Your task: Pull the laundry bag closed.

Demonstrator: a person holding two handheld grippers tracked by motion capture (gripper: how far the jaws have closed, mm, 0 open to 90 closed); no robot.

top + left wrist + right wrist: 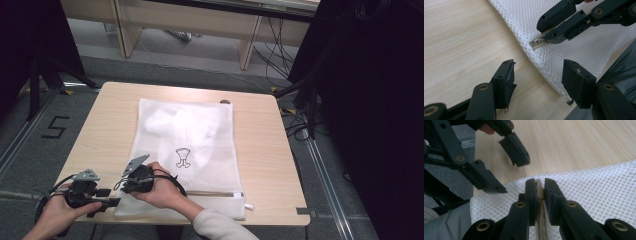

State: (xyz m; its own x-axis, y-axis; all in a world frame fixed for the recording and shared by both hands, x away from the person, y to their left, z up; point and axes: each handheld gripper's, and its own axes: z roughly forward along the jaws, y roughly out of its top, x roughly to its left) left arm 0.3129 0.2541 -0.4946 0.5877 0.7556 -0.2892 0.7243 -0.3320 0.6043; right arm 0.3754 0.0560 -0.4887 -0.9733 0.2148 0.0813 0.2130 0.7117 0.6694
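High view shows a white mesh bag [187, 150] lying flat on the table [260, 150]. At its near left corner the right tool [540, 187] is clenched on the zipper pull [536, 43]. The left tool [537, 75] stands released just beside that corner.

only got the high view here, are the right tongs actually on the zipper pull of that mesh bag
Observer: Yes. The right tongs are shut on the zipper pull at the mesh bag's corner.
Operator: and the left tongs, gripping anything
Observer: No. The left tongs are open, with the bag's edge between them, untouched.
Operator: zipper open at all
Observer: Behind the pull, the zipper looks closed.
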